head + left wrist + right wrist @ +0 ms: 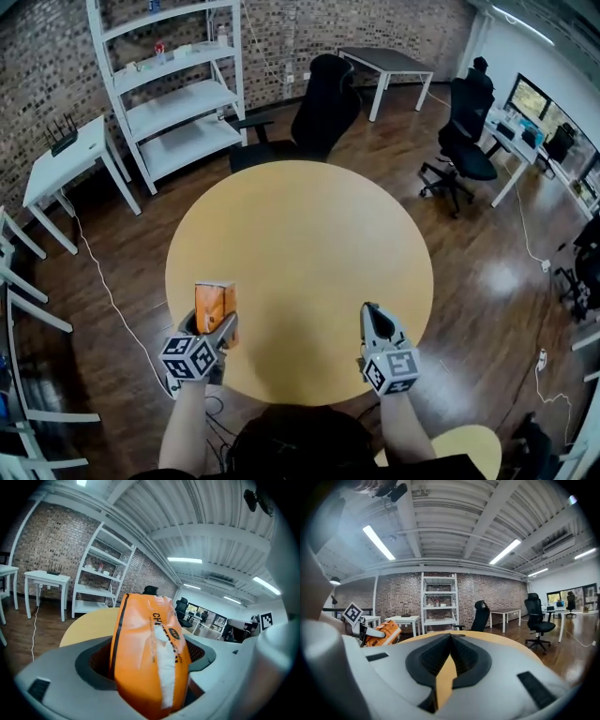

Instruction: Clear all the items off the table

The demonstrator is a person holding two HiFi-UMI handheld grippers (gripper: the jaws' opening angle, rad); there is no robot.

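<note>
An orange packet [215, 307] with dark print stands upright between the jaws of my left gripper [212, 325], over the near left part of the round wooden table [300, 244]. In the left gripper view the orange packet [151, 653] fills the middle, with both pads pressed on its sides. My right gripper [372, 317] hovers over the table's near right edge, jaws shut with nothing between them. The right gripper view has its tips meeting at the right gripper [450, 636], and the orange packet [383, 633] appears at far left.
A black office chair [314, 108] stands behind the table, a white shelf unit [178, 84] at back left and a small white table [67, 159] further left. More chairs and desks [464, 141] line the right. A yellow stool [473, 441] sits near my right side.
</note>
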